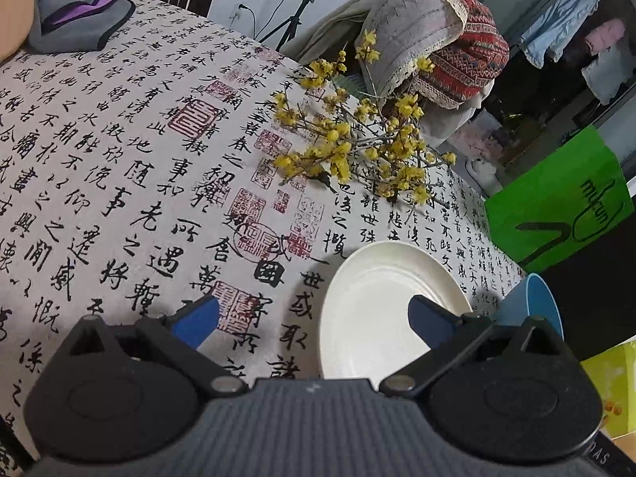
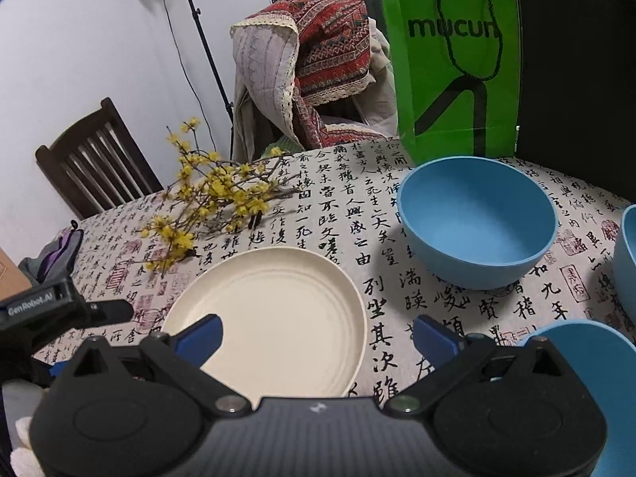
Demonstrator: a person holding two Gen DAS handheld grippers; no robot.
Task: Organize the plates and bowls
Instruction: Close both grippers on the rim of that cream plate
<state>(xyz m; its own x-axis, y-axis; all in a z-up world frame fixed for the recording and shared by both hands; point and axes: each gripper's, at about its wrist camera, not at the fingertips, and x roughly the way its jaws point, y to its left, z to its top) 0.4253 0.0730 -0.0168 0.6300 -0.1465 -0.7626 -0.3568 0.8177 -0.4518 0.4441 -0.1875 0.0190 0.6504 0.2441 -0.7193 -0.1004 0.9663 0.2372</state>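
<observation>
A cream plate [image 2: 274, 314] lies on the calligraphy tablecloth [image 2: 357, 214]; it also shows in the left wrist view [image 1: 373, 310]. A blue bowl [image 2: 477, 222] stands upright behind and right of it. A second blue bowl [image 2: 596, 361] sits at the near right, a third [image 2: 628, 254] at the right edge. In the left wrist view one blue bowl [image 1: 532, 302] peeks out right of the plate. My left gripper [image 1: 314, 318] is open and empty, above the plate's left edge. My right gripper [image 2: 318, 338] is open and empty, above the plate's near right part.
A branch of yellow flowers [image 2: 210, 198] lies on the table behind the plate. A green paper bag [image 2: 453, 67] stands at the far edge. A cloth-draped chair [image 2: 310, 71] and a wooden chair [image 2: 91, 159] stand beyond. A grey-purple pouch [image 1: 79, 16] lies far left.
</observation>
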